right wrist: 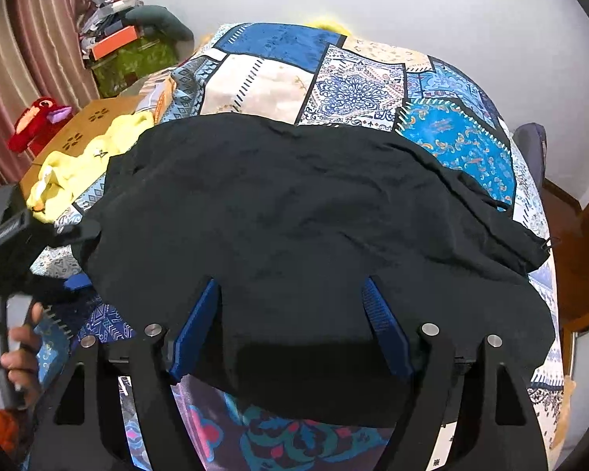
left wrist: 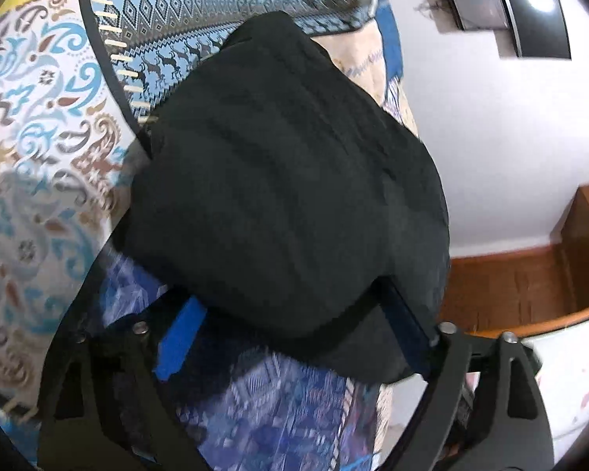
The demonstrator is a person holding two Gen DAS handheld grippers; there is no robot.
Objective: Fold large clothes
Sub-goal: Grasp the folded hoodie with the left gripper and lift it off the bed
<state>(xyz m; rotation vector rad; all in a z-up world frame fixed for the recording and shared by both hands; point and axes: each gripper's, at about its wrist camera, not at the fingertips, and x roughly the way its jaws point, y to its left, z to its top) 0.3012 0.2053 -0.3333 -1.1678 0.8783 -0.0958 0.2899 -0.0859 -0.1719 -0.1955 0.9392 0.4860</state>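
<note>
Where creased, soft black garment (right wrist: pixel 294 212).

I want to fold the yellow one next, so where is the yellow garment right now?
In the right wrist view the yellow garment lies crumpled at the left edge of the bed, just past the black garment, beside a cardboard box.

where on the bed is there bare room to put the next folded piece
Bare quilt shows beyond the black garment's far edge, up to the wall. The left edge is crowded: yellow cloth and a cardboard box. The near edge is taken by the garment.
</note>
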